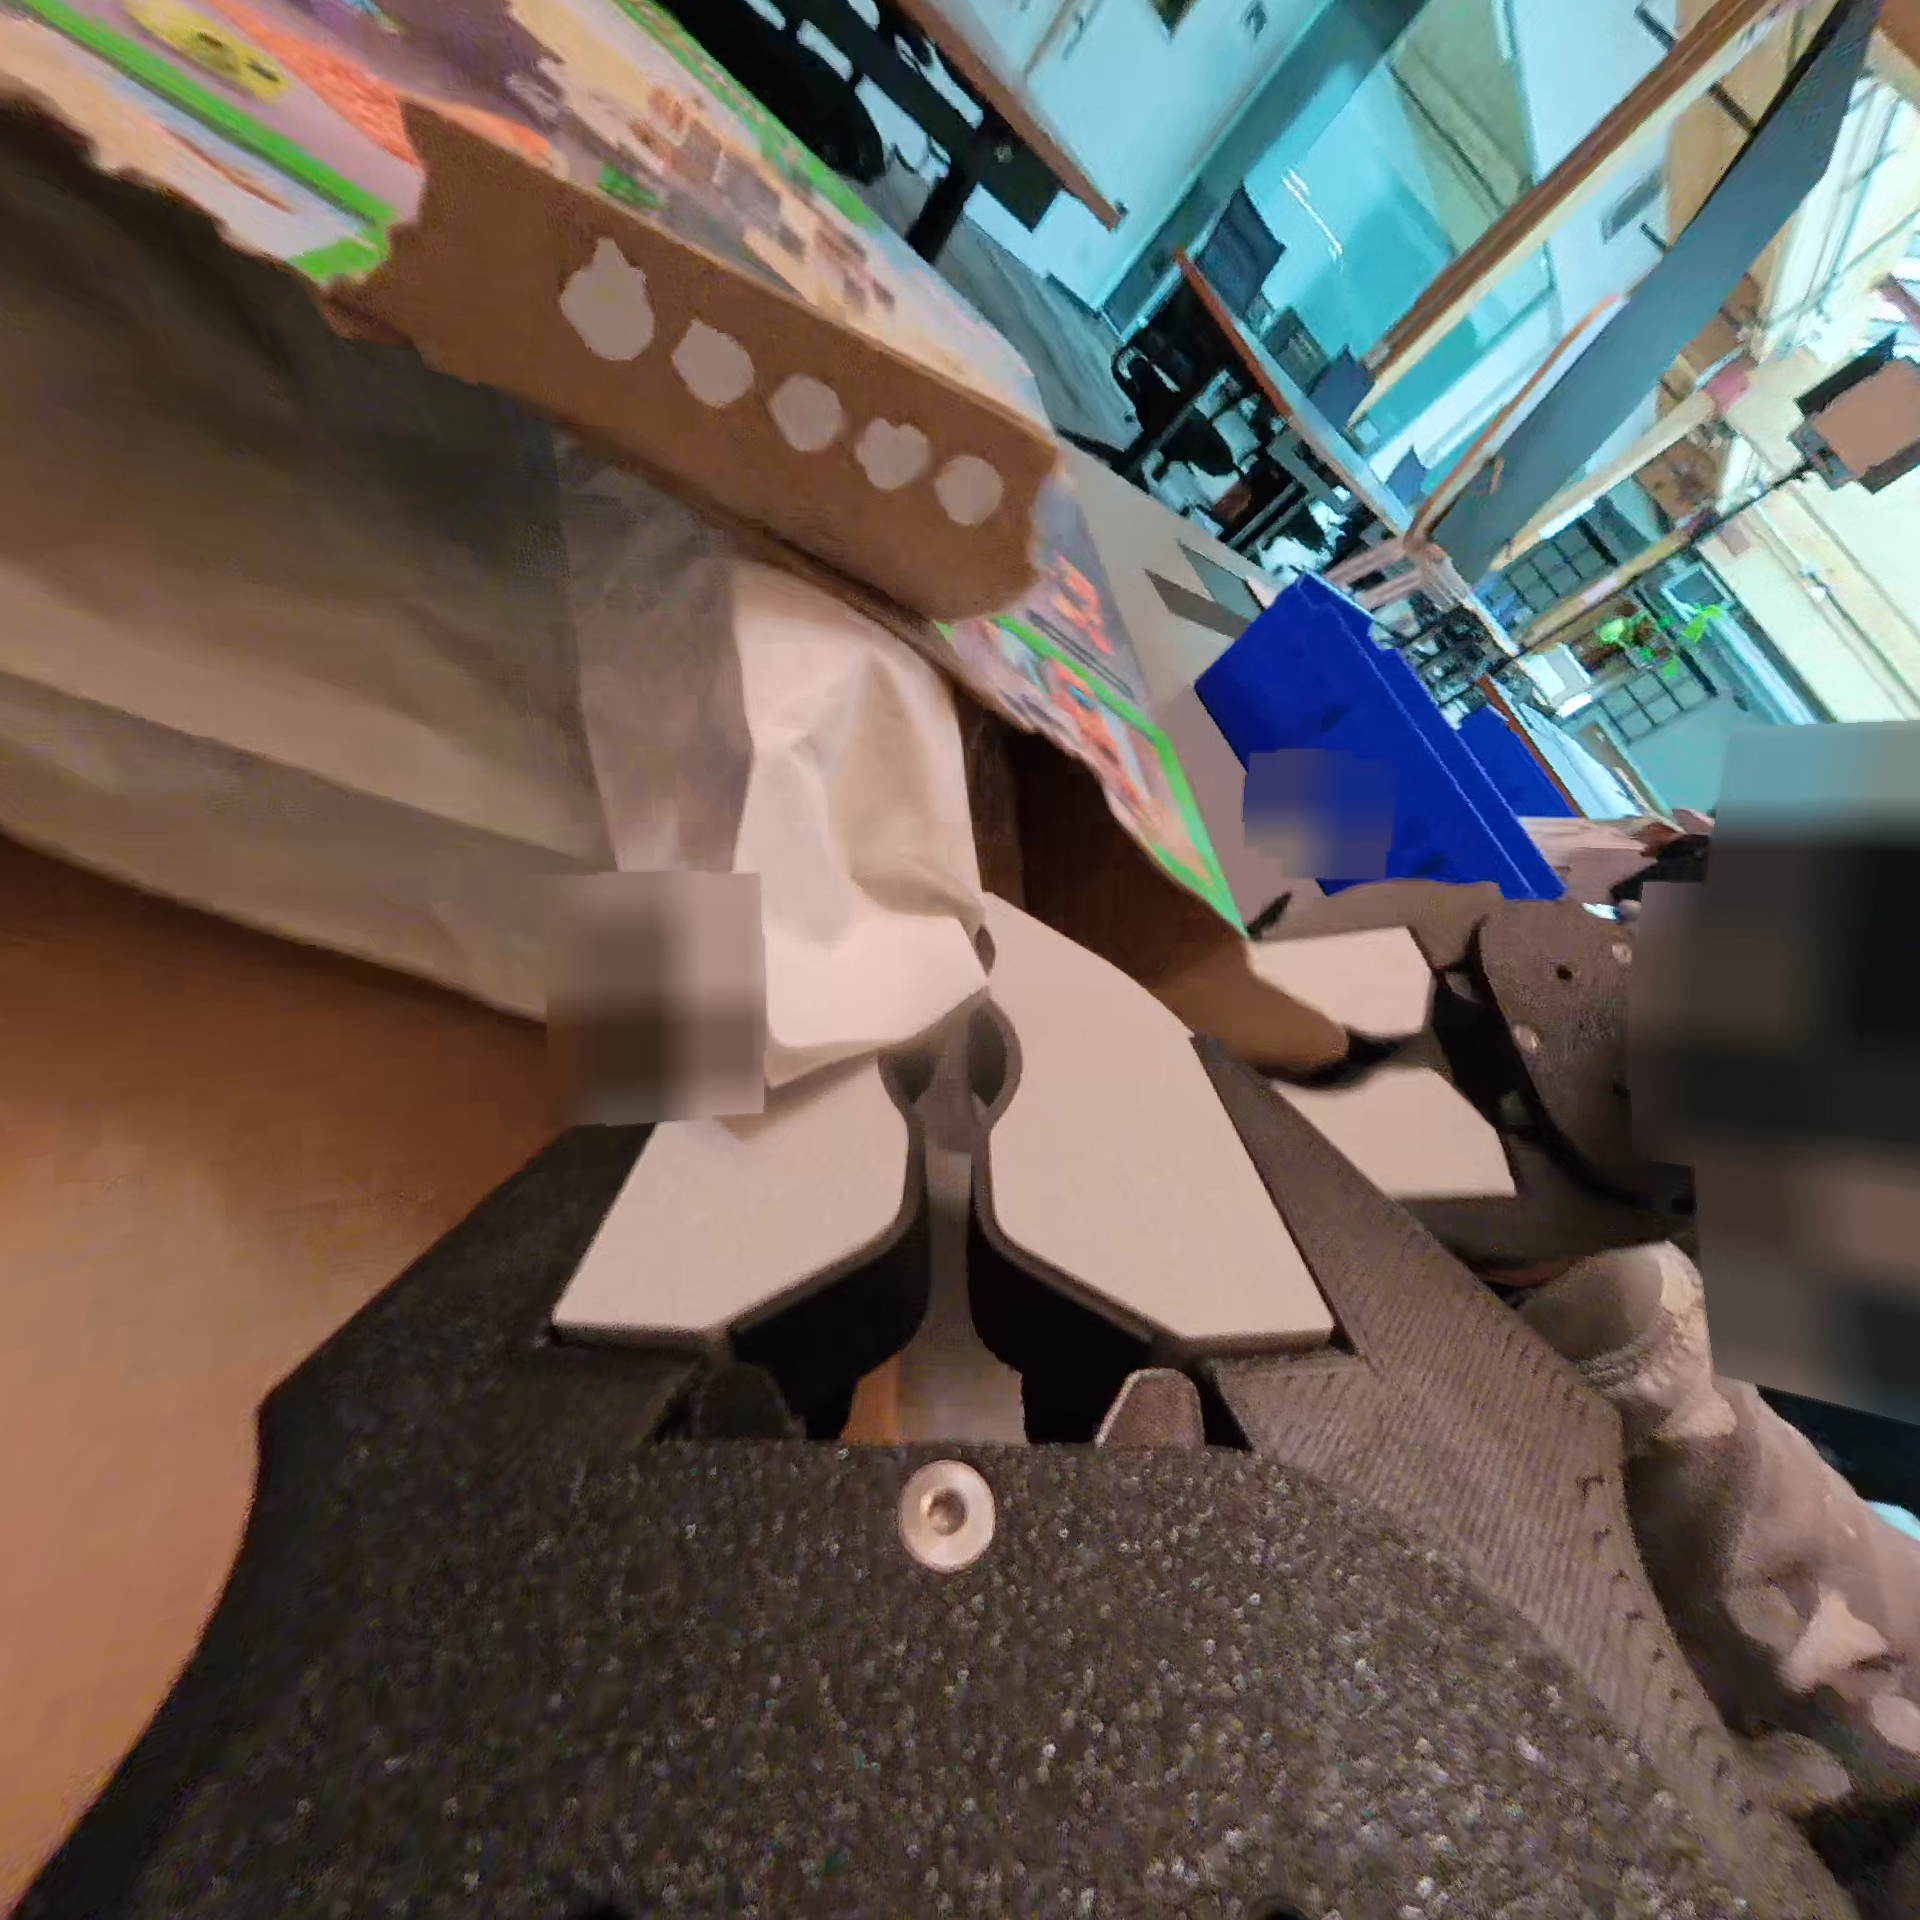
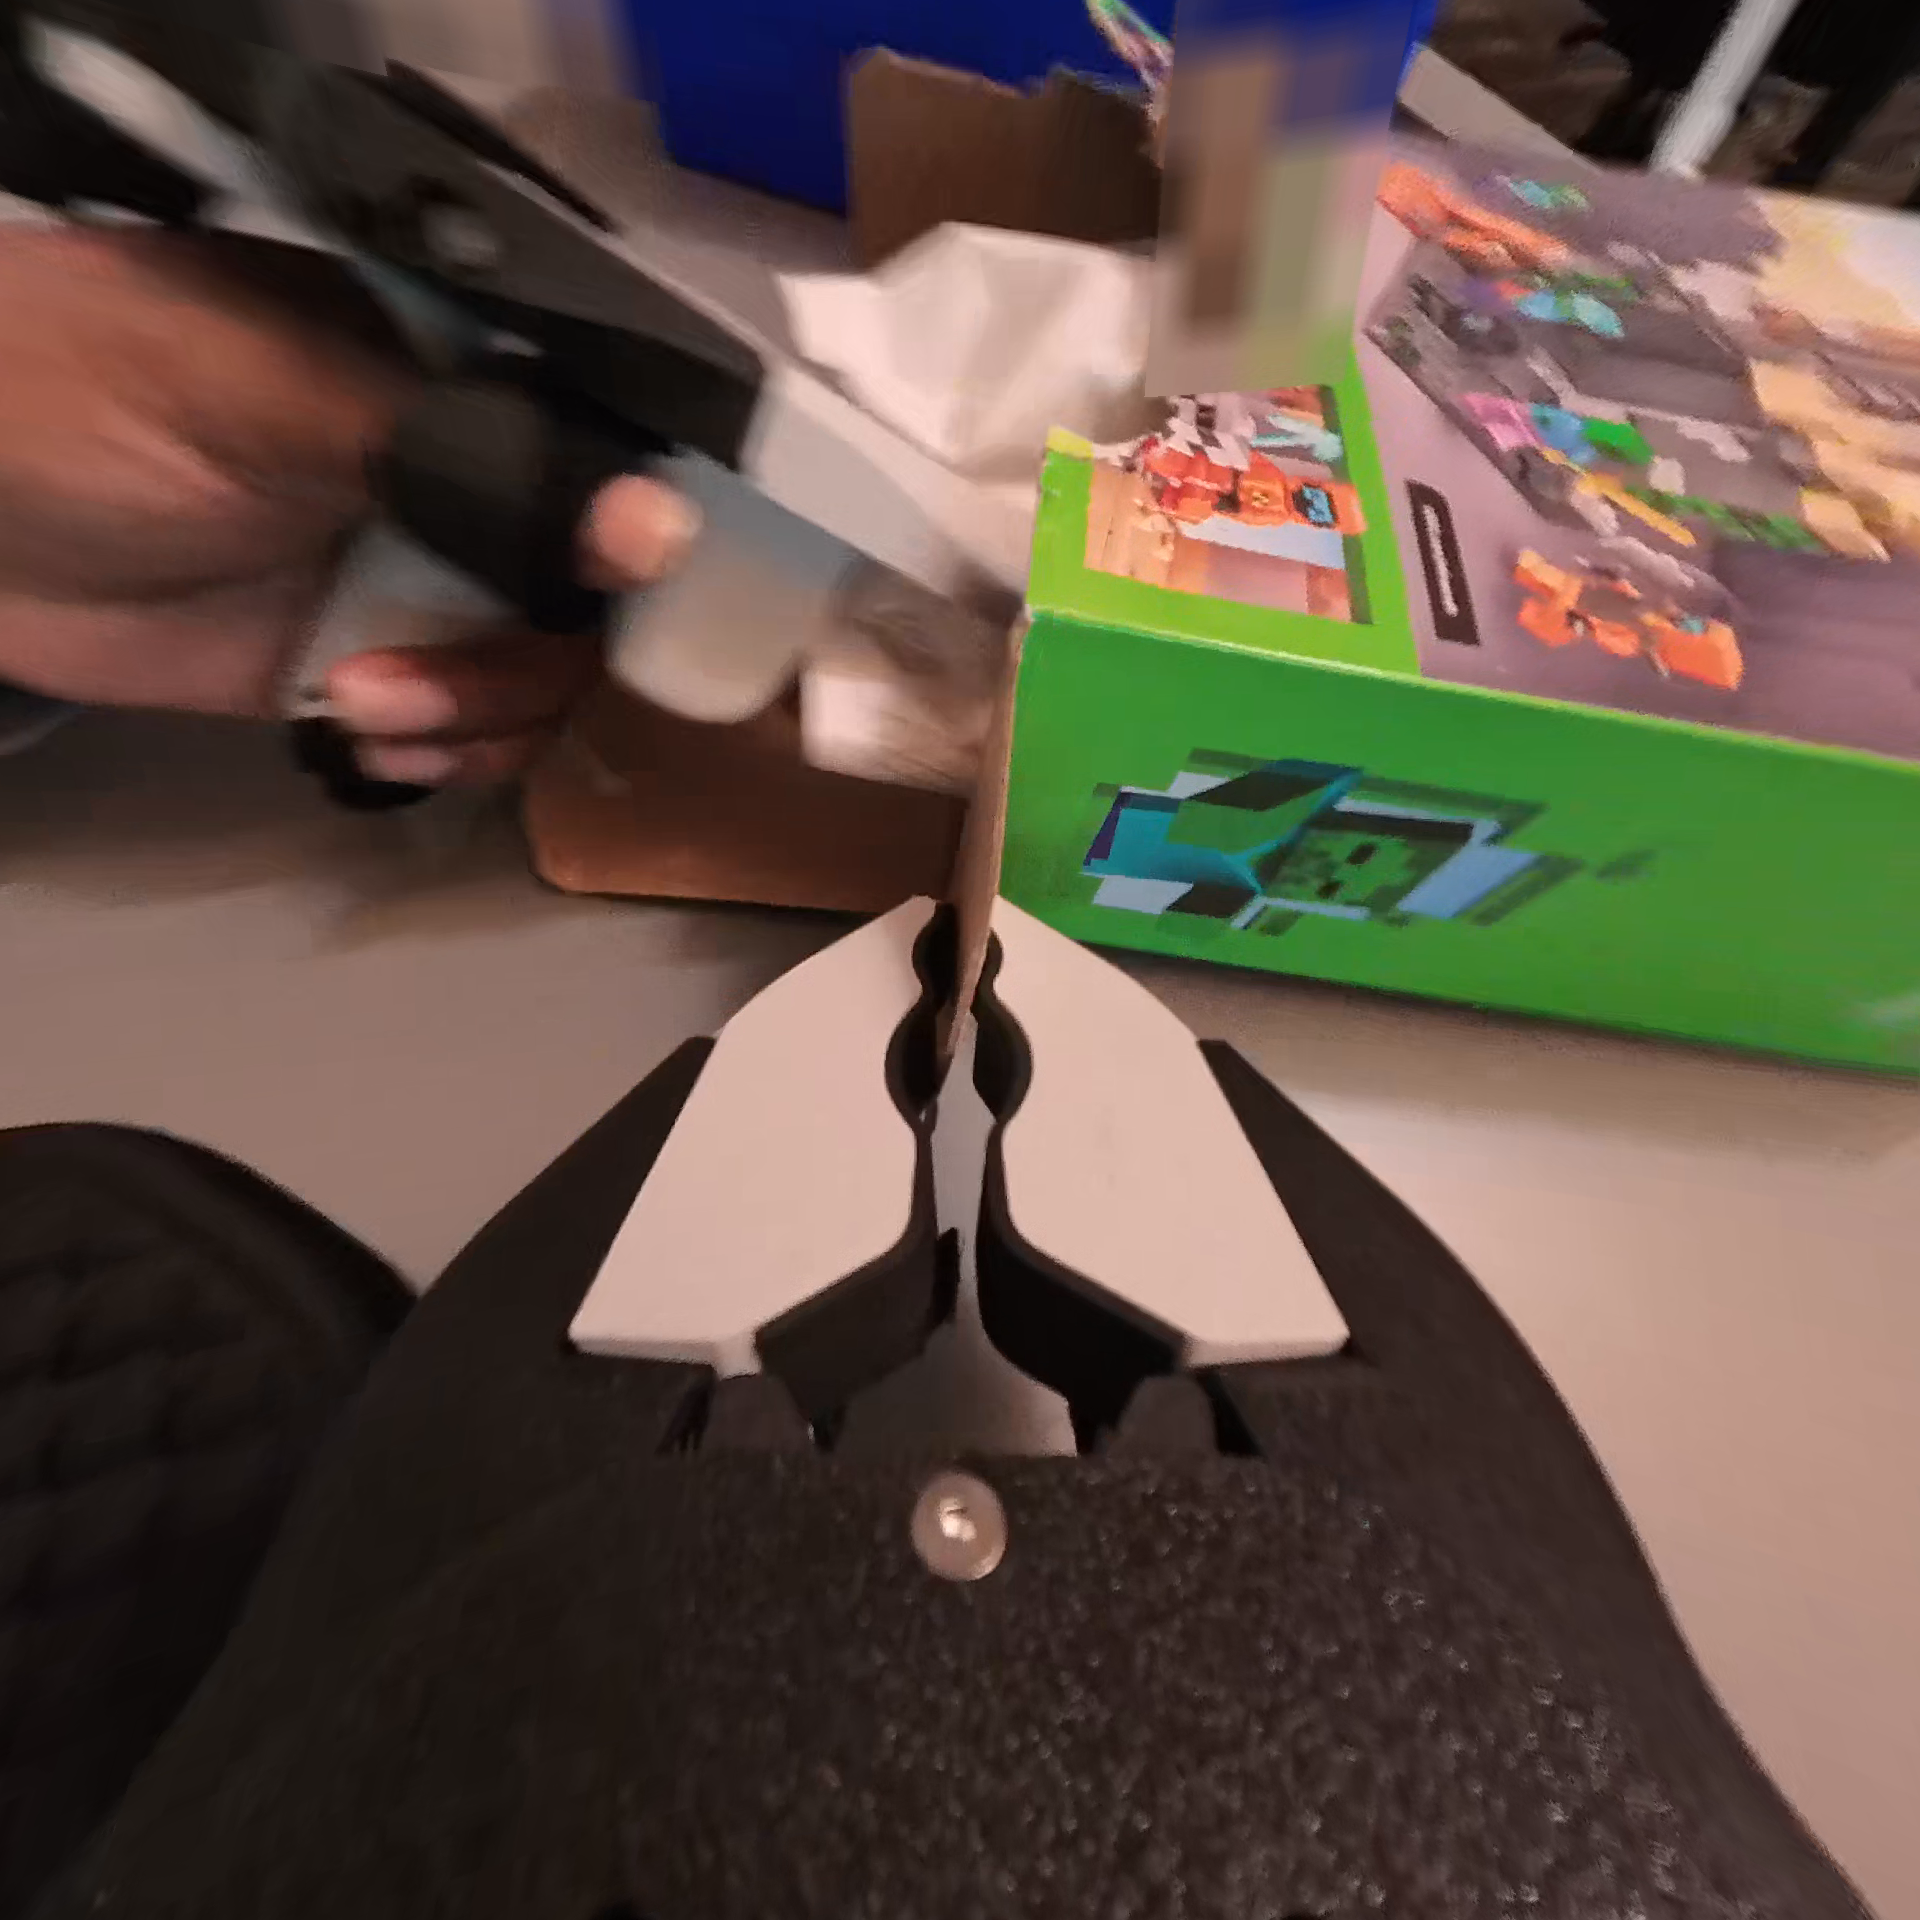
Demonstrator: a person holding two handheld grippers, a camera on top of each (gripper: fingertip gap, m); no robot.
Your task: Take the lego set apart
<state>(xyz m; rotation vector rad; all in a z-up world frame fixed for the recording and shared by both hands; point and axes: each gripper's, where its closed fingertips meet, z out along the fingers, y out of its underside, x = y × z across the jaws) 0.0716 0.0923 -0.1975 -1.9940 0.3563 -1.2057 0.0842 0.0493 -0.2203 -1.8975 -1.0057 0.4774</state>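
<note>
The green lego box (image 2: 1455,810) lies on the table with its end torn open. My right gripper (image 2: 961,925) is shut on the edge of a brown cardboard end flap (image 2: 979,790). It also shows at the right of the left wrist view (image 1: 1361,1049), pinching that flap. A white paper bag (image 1: 852,810) sticks out of the open end, under the torn flap with punched holes (image 1: 727,416). My left gripper (image 1: 961,1023) is shut on the bag's lower edge. In the right wrist view it is blurred (image 2: 894,665), held by a hand (image 2: 156,468), next to the bag (image 2: 966,332).
A blue plastic bin (image 1: 1351,727) stands behind the box, also in the right wrist view (image 2: 748,94). Another brown flap (image 2: 727,831) lies flat on the pale table (image 2: 1455,1299). Desks and shelving fill the room behind. Across from one pair of fingers to the other is roughly 5 cm.
</note>
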